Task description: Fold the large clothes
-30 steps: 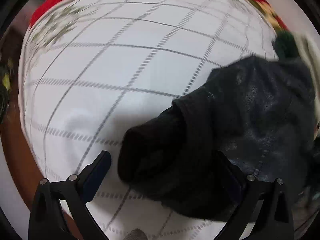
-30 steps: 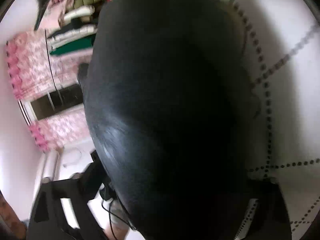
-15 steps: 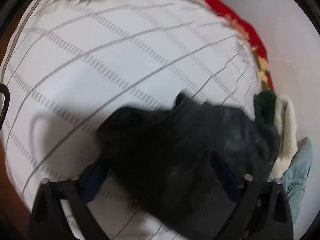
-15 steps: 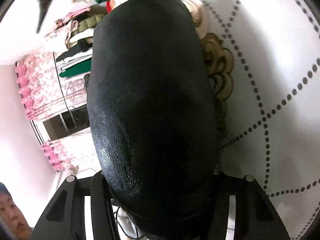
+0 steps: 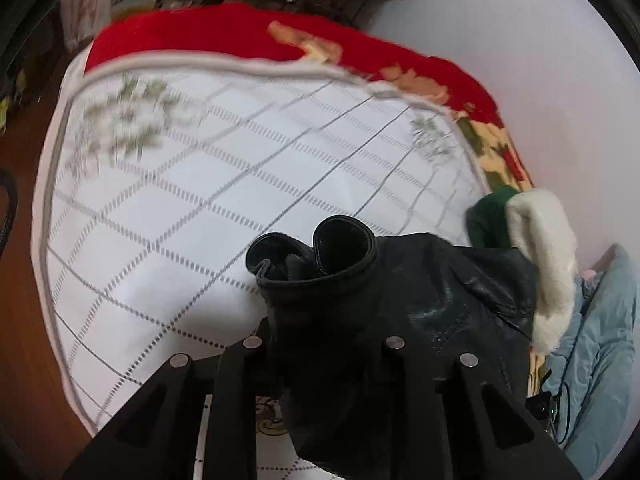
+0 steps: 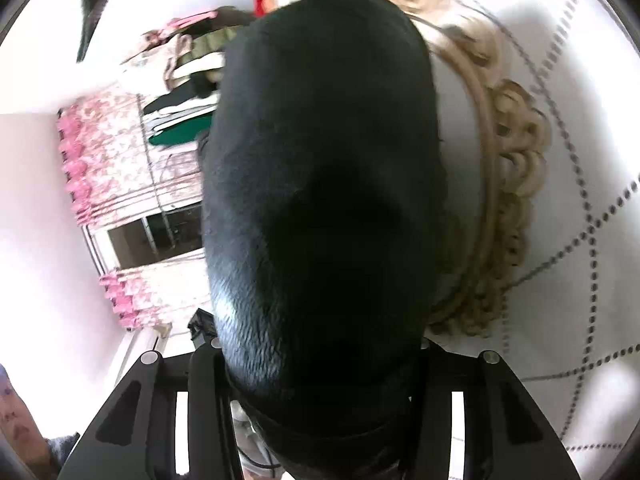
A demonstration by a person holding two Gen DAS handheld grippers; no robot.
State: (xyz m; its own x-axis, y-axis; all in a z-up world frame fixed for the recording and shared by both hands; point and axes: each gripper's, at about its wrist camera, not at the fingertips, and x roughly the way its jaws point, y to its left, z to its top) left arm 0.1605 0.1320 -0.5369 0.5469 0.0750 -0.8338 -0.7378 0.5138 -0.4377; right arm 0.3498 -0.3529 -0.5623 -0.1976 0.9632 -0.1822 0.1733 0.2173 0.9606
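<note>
White quilted bedcover (image 5: 224, 184), gridded with grey stitching, spreads under everything, a red floral blanket (image 5: 248, 32) showing past its far edge.

Black leather jacket (image 5: 400, 312) — the task's garment — sits bunched and partly off the bed, gripped at two places. In our left wrist view a sleeve cuff (image 5: 320, 252) stands up rolled between the fingers; the left gripper (image 5: 320, 344) has just been closing and now pinches that cuff, pads pressed into the leather. In the right wrist view a fat roll of the same jacket fills the frame; the right gripper (image 6: 320, 364) has also been closing and is clamped around that bulge, no gap visible at either finger.

Beside the jacket, at the bed's right edge, a green and cream garment (image 5: 532, 248) lies heaped; a light blue quilted item (image 5: 600, 340) is lower right. Hanging clothes (image 6: 180, 92) and a pink curtain (image 6: 108, 184) lie beyond.

Progress, as we judge it: early. Nothing lies flat, no crease or fold is visible — the jacket must first be spread on the cover, sleeves brought in, body folded.
</note>
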